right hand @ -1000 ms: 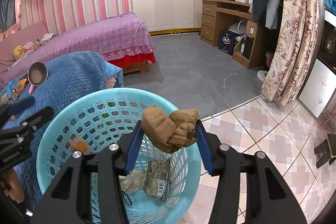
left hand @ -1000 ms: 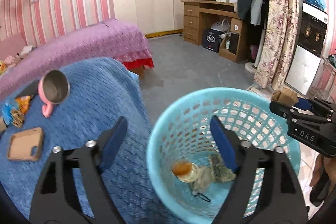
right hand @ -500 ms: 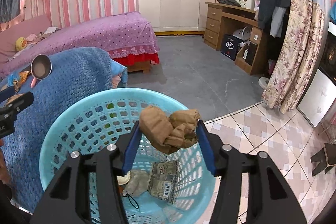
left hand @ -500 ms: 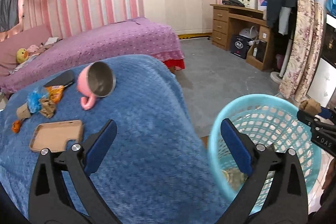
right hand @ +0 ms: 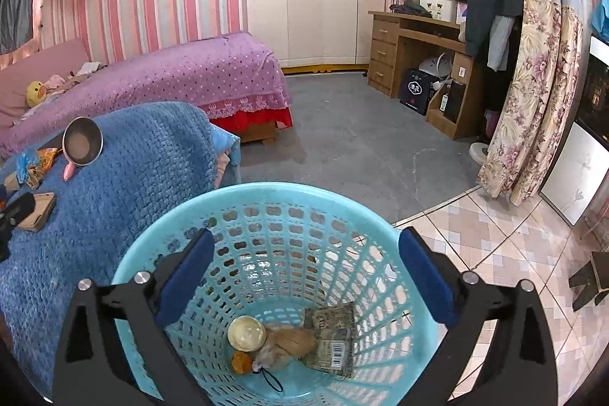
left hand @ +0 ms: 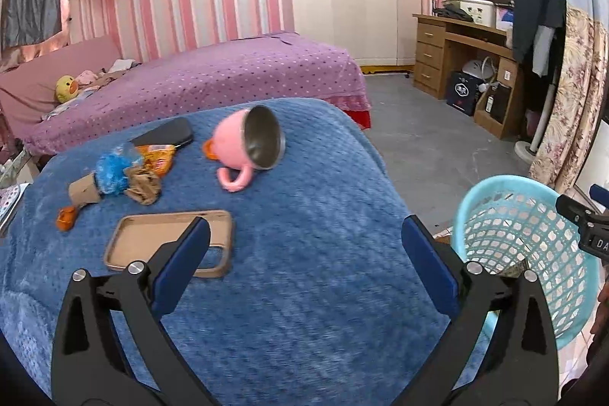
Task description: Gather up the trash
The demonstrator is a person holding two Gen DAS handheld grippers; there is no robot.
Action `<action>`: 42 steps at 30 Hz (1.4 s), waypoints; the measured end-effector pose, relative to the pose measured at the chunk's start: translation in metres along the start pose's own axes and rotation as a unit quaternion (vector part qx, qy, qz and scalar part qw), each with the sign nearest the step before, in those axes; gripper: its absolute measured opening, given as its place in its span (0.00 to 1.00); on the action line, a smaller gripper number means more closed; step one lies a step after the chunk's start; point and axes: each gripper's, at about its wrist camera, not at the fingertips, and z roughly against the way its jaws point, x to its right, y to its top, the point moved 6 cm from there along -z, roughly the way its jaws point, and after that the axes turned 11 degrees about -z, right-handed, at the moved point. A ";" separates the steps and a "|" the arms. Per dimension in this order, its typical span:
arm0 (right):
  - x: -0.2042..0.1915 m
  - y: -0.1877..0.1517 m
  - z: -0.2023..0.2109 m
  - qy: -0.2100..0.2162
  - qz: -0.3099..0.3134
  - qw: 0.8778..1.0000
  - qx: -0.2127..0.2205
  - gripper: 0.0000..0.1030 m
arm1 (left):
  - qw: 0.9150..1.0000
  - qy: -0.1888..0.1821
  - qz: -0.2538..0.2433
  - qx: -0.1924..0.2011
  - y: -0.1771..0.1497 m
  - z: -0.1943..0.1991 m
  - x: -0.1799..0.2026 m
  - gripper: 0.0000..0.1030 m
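My right gripper (right hand: 304, 276) is open and empty above the light blue basket (right hand: 160, 253). A crumpled brown paper (right hand: 293, 341) lies at its bottom with a round lid (right hand: 246, 333), a printed wrapper (right hand: 333, 337) and an orange scrap (right hand: 242, 363). My left gripper (left hand: 304, 261) is open and empty over the blue blanket (left hand: 304, 311). Ahead of it lie a blue and orange wrapper pile (left hand: 129, 170), a cardboard tube (left hand: 82, 191) and an orange scrap (left hand: 66, 217). The basket (left hand: 533, 227) stands to its right.
A pink mug (left hand: 247, 147) lies on its side on the blanket, with a tan phone case (left hand: 152, 238) and a black case (left hand: 167, 136). A purple bed (left hand: 213, 78) is behind. A wooden desk (right hand: 418, 44) and floral curtain (right hand: 533, 94) stand at the right.
My right gripper has opened and dropped the crumpled brown paper into the basket. My left gripper has swung left from the basket to over the blanket.
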 end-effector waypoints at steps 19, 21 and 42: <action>-0.069 -0.001 -0.004 0.000 -0.009 1.000 0.001 0.93 | 0.998 0.047 0.041 0.001 -0.022 -0.006 -0.111 0.95; -0.079 -0.002 -0.004 0.000 -0.008 1.000 0.003 0.93 | 0.997 0.057 0.046 -0.002 -0.026 -0.011 -0.125 0.95; -0.210 -0.037 -0.019 0.053 0.044 0.997 -0.026 0.93 | 0.975 0.165 0.120 -0.085 -0.098 -0.028 -0.304 0.95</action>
